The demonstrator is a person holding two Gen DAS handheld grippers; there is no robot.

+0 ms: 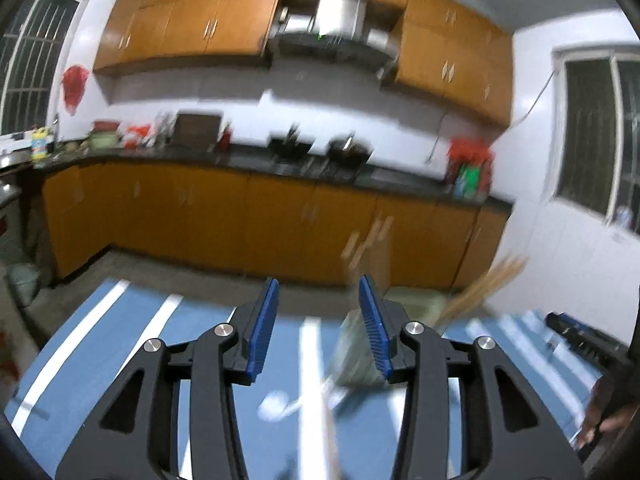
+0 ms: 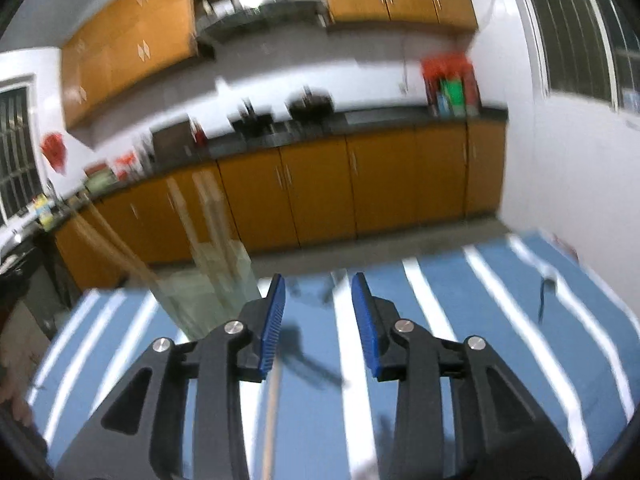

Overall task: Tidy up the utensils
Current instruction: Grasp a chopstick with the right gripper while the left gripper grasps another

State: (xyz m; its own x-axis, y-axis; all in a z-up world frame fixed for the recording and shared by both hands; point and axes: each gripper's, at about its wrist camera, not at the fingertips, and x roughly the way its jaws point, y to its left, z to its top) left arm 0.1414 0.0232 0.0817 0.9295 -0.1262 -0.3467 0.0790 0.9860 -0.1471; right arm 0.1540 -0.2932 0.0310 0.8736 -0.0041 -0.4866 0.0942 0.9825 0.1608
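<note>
My left gripper [image 1: 319, 284] hangs over a blue-and-white striped tablecloth [image 1: 120, 340], its blue pads apart with nothing between them. Just right of it stands a clear utensil holder [image 1: 354, 354] with wooden chopsticks [image 1: 368, 240] sticking up. A white spoon [image 1: 276, 406] and a wooden stick [image 1: 330, 436] lie on the cloth below the jaws. My right gripper [image 2: 319, 280] is also open and empty. The holder [image 2: 208, 300] stands to its left, and a wooden chopstick [image 2: 272, 412] and a dark utensil [image 2: 316, 366] lie under it. Everything is motion-blurred.
Orange kitchen cabinets [image 1: 240, 216] and a dark counter with pots run behind the table. The right gripper [image 1: 580, 340] and a hand [image 1: 612, 420] show at the right edge of the left wrist view. A small dark object [image 2: 544, 292] lies far right on the cloth.
</note>
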